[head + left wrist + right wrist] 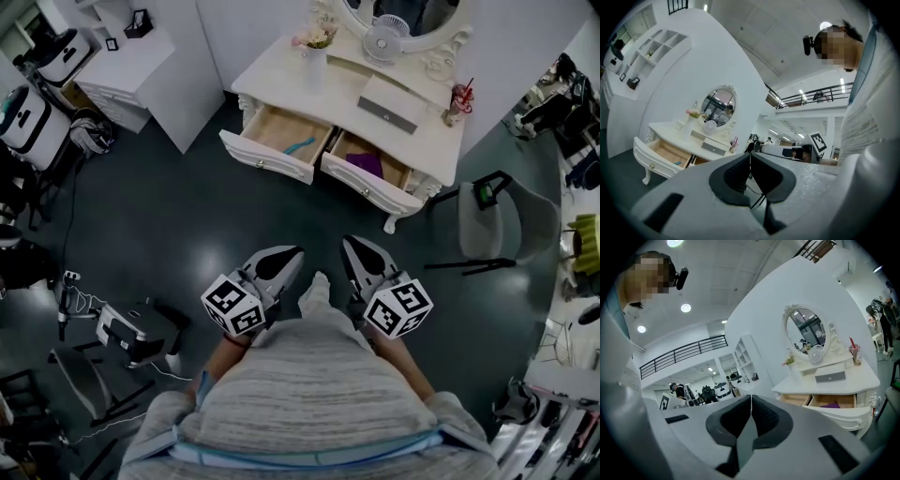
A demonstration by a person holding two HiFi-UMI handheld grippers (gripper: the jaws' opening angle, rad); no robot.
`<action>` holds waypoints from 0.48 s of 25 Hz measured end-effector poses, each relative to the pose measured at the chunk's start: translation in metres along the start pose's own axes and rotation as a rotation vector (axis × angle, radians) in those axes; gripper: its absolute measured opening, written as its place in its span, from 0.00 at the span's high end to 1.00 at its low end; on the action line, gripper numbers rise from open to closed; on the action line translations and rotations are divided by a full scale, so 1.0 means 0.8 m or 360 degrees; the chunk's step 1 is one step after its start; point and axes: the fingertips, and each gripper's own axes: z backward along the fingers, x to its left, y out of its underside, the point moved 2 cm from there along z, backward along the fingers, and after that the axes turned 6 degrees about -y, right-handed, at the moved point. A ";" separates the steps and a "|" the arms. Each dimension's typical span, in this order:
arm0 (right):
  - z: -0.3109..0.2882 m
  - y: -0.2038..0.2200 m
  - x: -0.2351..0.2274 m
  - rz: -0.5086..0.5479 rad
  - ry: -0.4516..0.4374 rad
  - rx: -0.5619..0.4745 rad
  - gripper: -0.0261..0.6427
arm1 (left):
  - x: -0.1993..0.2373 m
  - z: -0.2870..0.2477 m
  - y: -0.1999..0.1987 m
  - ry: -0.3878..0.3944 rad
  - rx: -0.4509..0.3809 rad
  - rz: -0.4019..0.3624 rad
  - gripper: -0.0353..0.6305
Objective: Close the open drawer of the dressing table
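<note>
- The dressing table [427, 136] stands ahead of the person, well apart from both grippers, with dark floor between.
- Two drawers under its tabletop are pulled out side by side.
- The left drawer [267, 159] holds a blue thing [300, 146] that is too small to identify.
- The right drawer [370, 192] holds a purple thing [366, 164], and the tabletop hides its rear part.
- The mirror [403, 14] at the back of the dressing table is cut off by the top edge of the head view. A small fan [382, 39] stands in front of it.
- The left gripper [294, 251] points toward the dressing table. Its jaws are pressed together with nothing between them.
- The right gripper [349, 242] also points toward the dressing table, jaws together and empty.
- The marker cubes and the person's grey top hide most of both hands.
</note>
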 end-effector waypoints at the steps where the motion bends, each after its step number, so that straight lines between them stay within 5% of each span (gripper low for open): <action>1: -0.009 -0.006 -0.010 -0.0005 -0.0002 0.0000 0.94 | 0.009 -0.012 -0.005 0.0001 0.0000 0.0002 0.92; 12: -0.063 -0.067 -0.121 -0.0031 -0.0018 0.0006 0.94 | 0.064 -0.135 -0.046 -0.0003 0.0019 -0.0008 0.92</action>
